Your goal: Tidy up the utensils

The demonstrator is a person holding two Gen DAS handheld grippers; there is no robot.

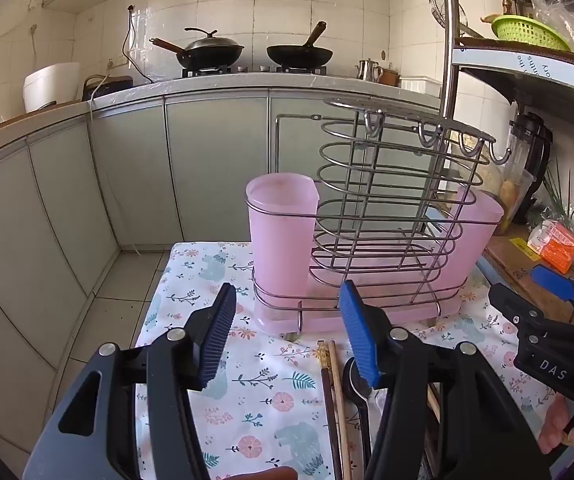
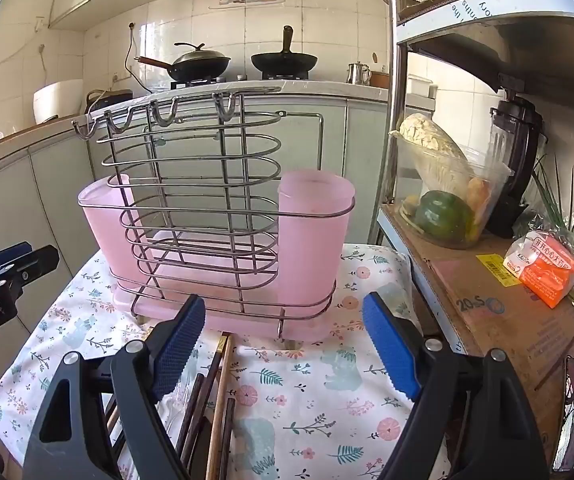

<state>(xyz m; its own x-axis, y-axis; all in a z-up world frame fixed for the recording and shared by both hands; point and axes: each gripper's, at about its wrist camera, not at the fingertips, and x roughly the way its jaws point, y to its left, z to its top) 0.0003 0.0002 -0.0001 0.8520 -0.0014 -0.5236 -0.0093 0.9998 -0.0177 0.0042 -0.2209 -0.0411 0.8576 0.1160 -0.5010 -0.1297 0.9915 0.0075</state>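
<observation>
A wire utensil rack with two pink plastic cups stands on a small table with a floral cloth; it also shows in the right wrist view. Chopsticks and a dark spoon lie on the cloth in front of the rack, and the chopsticks show in the right wrist view. My left gripper is open and empty, above the cloth just left of the utensils. My right gripper is open and empty, just right of the utensils.
A metal shelf unit stands right of the table with a vegetable container, a blender and an orange packet. Kitchen counter with woks is behind. The floor drops off on the table's left.
</observation>
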